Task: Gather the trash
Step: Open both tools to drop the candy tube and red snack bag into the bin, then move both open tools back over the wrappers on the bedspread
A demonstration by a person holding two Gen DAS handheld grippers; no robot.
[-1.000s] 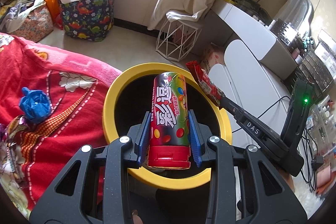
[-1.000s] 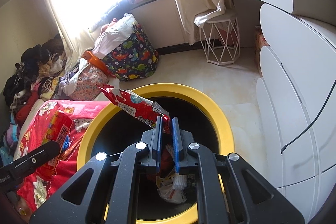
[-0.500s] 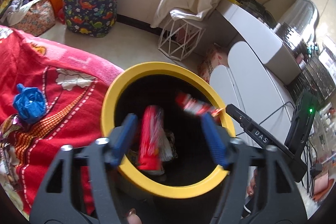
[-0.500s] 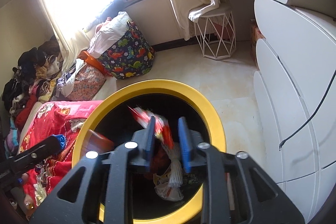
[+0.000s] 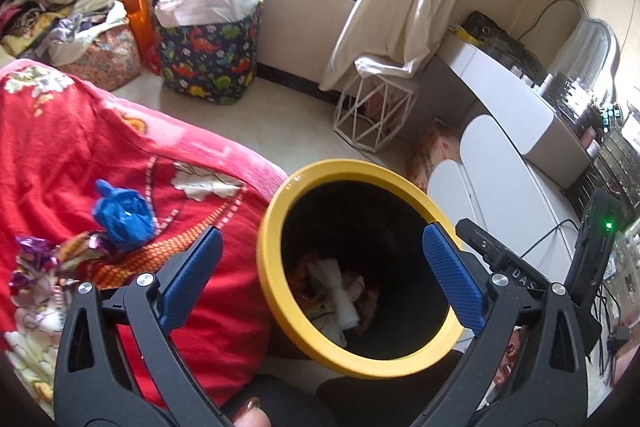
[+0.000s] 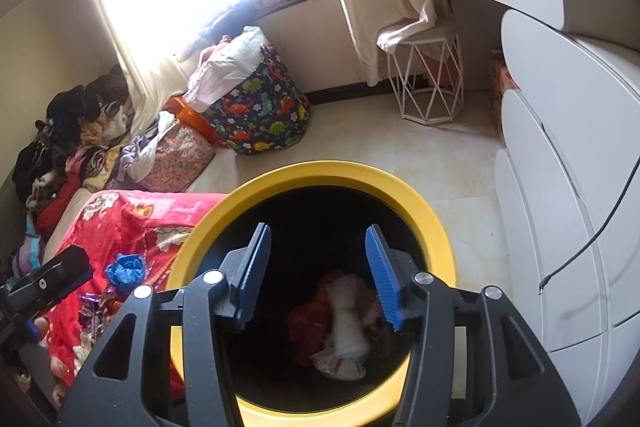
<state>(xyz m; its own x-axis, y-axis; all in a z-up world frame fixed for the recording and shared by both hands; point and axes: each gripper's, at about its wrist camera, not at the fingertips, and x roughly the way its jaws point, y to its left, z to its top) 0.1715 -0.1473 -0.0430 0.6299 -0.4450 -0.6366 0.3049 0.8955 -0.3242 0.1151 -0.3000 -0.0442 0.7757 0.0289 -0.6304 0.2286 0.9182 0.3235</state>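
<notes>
Yellow-rimmed bin [image 5: 280, 227] holds the dropped trash; both claws, left [image 5: 322, 277] and right [image 6: 320, 277], have just been opening and hang empty. Next, reach your left for the blue wad [image 5: 124, 213] on the bed [image 5: 60, 147]

— Where do the two lenses sit?
— Each rides a gripper, angled down, close above the yellow-rimmed bin [image 6: 438, 227], facing the window wall.
— Shared ground?
— The bin [image 5: 276, 211], the red blanket's [image 5: 80, 139] edge, the dinosaur-print basket [image 6: 264, 115], the wire stool [image 5: 374, 115]; the bin's depths are perhaps too dark to compare.
</notes>
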